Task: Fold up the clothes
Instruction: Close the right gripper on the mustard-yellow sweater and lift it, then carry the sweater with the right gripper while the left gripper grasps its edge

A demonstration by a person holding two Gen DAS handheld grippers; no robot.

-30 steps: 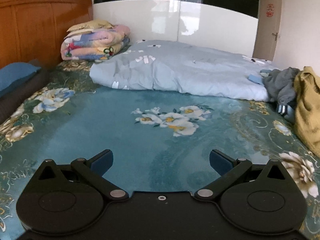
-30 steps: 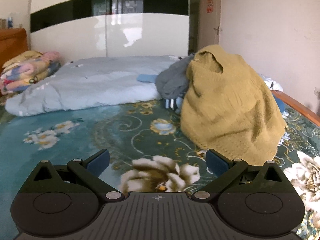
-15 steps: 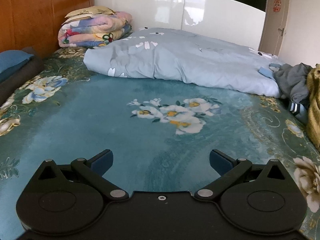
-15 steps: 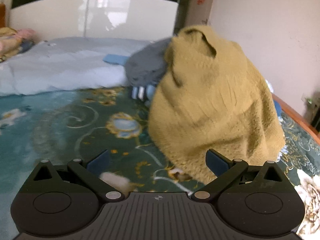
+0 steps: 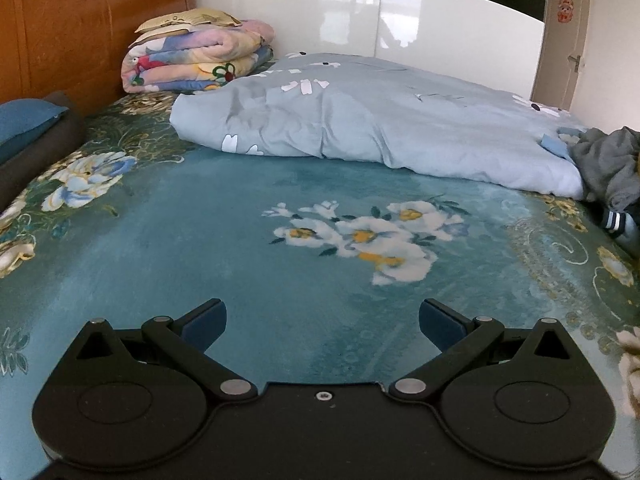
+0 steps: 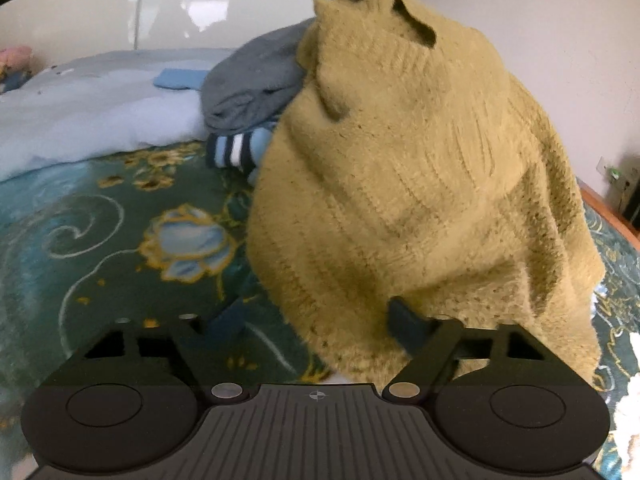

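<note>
A mustard-yellow knitted sweater (image 6: pixel 420 168) sits heaped on the teal floral bedspread (image 6: pixel 100 248), filling the right wrist view. My right gripper (image 6: pixel 316 320) is open, its jaws either side of the sweater's lower hem, which lies between them. A grey garment (image 6: pixel 256 80) and a blue striped piece (image 6: pixel 236 150) lie behind the sweater. My left gripper (image 5: pixel 322 320) is open and empty, low over the bedspread (image 5: pixel 240 248). The grey garment (image 5: pixel 608 164) shows at the right edge of the left wrist view.
A light-blue duvet (image 5: pixel 380 120) lies across the far half of the bed. A folded floral quilt (image 5: pixel 196 56) sits by the wooden headboard (image 5: pixel 80 32). A dark bolster with a blue cushion (image 5: pixel 28 128) lies at the left. A white wardrobe (image 5: pixel 360 12) stands behind.
My right gripper has moved forward and to the right until the yellow sweater's hem lies between its jaws. My left gripper has dropped lower and moved forward over the bedspread.
</note>
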